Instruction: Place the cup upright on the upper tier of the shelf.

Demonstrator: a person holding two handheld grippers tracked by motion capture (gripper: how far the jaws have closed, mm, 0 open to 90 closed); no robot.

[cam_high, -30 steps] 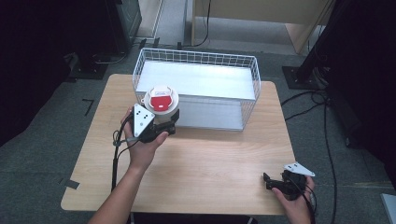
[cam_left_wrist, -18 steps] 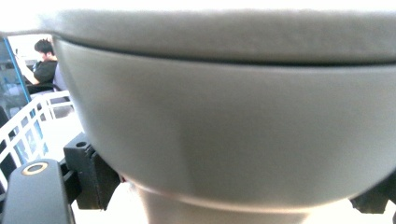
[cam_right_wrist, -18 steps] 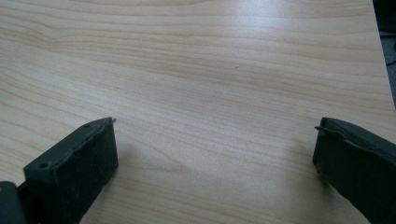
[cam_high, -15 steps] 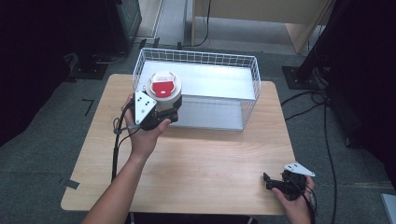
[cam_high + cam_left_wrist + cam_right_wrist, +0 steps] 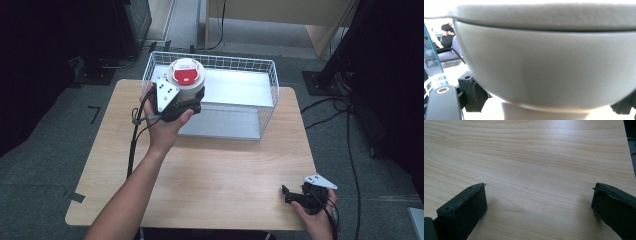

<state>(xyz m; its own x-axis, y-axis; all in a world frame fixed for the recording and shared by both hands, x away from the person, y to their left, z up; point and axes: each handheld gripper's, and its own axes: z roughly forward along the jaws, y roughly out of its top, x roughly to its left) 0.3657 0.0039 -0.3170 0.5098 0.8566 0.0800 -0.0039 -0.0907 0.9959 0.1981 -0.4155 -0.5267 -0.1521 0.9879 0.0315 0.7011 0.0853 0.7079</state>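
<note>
My left claw is clenched on the white jar, its red lid up and its axis upright, held at the near-left corner of the wire basket that sits along the worktop's far edge. What matters for me is that the jar is level with the basket rim and straddles it, so I judge the basket floor lies just beyond and below. In the left claw view the jar's grey wall fills the gap between the jaws. My right claw rests released on the worktop at the near-right corner, well apart.
</note>
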